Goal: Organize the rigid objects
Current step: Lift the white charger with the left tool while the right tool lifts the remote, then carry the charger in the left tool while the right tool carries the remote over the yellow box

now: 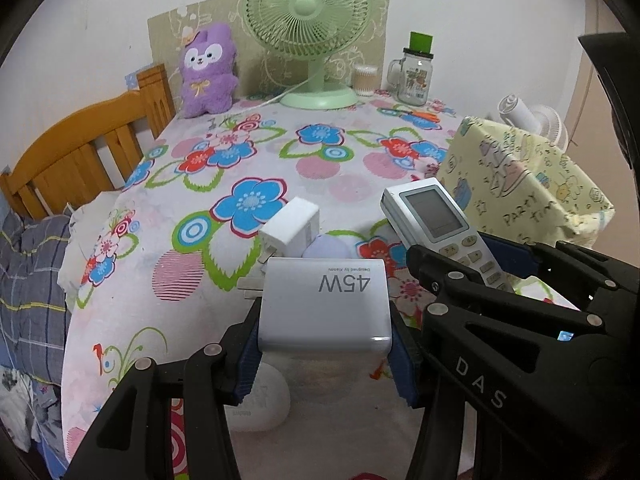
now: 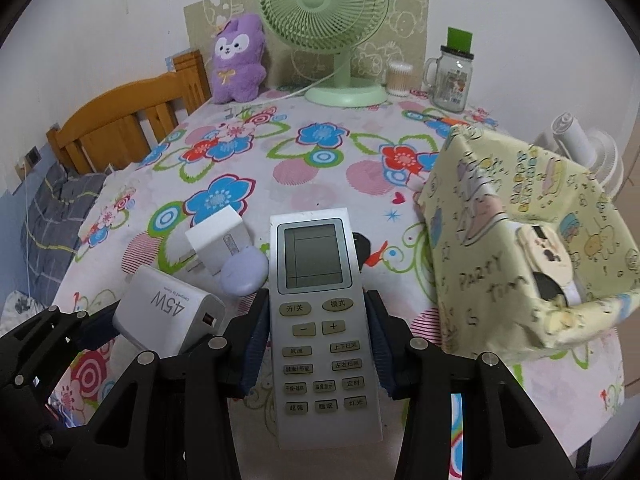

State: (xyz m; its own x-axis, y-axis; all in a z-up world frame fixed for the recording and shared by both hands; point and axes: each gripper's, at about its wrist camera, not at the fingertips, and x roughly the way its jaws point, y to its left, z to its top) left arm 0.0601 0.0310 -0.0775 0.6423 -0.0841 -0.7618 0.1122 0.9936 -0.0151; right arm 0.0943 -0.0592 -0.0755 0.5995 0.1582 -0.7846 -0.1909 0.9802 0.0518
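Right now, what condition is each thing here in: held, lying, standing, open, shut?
45W charger: gripped by left gripper, off the table.
Remote control: gripped by right gripper, screen blank.
Small white charger: lying on table.
Green fan: upright, blades seemingly still.
Glass jar: upright, lidded.
Yellow box: open, things inside.

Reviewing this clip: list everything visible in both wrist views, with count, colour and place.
45W charger: 1, white, clamped in the left gripper.
remote control: 1, white-grey, clamped in the right gripper.
small charger: 1, white, on the tablecloth.
oval case: 1, lilac, beside the small charger.
rounded device: 1, white, under the left gripper.
fabric box: 1, pale yellow, table's right side.
desk fan: 1, green, at the back.
plush toy: 1, purple, back left.
glass mug: 1, clear, back right.
cotton swab tub: 1, beside the fan.
tablecloth: 1, floral.
left gripper: black, blue pads.
right gripper: black, blue pads.
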